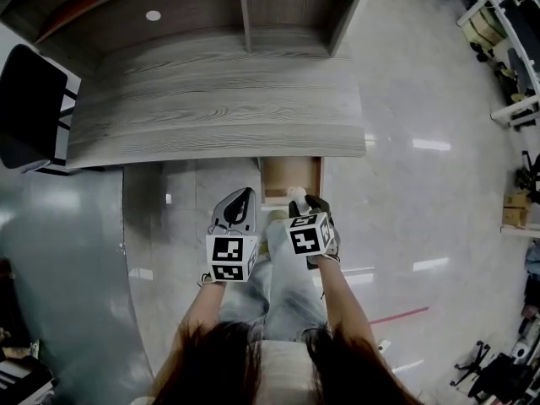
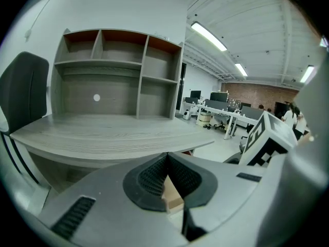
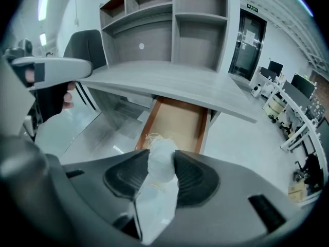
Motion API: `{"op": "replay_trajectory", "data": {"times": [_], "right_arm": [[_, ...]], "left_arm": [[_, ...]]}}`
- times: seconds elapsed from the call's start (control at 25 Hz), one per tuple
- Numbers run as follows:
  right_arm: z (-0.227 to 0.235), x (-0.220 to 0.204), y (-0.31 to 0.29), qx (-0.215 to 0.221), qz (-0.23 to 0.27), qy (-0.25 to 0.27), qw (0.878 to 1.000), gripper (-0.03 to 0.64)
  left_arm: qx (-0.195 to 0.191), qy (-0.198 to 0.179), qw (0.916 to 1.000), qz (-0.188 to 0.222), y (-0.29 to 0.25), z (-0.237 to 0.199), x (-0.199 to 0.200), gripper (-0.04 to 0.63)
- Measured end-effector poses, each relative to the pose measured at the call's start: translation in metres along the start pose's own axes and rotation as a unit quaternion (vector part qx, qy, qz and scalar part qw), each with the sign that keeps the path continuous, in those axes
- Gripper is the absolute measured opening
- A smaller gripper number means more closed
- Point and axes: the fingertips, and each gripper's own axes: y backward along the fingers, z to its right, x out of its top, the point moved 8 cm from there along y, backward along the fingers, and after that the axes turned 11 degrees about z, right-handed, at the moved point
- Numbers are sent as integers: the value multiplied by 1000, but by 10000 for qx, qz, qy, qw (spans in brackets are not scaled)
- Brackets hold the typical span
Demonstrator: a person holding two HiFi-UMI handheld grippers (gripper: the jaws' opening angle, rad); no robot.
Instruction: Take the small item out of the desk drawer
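The wooden drawer (image 1: 291, 178) stands pulled out from under the grey desk (image 1: 219, 99), and its floor (image 3: 177, 120) looks bare. Just in front of the drawer, my right gripper (image 1: 305, 202) is shut on a small white pouch (image 1: 295, 195). In the right gripper view the pouch (image 3: 160, 163) bulges between the dark pads (image 3: 193, 176), with thin threads at its top, above the drawer's front end. My left gripper (image 1: 240, 199) hangs beside it on the left; its jaws (image 2: 166, 161) meet at the tip with nothing between them.
A black chair (image 1: 29, 108) stands at the desk's left end. A shelf hutch (image 1: 245, 7) rises along the desk's back. My legs (image 1: 278, 294) are below the grippers. Office desks and chairs (image 1: 506, 49) stand far right on the glossy floor.
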Motion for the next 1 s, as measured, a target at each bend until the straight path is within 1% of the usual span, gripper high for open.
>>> {"op": "replay_trajectory", "data": {"times": [0.48,1.0], "right_arm": [[-4,17,45,-269,418,-103,9987,164],[-21,33,86,-309,813,-47,9962,164]], "left_arm": [[52,-76,9997,231,25,6,28,14],[47,-120,9987,502,54,11,54,14]]}}
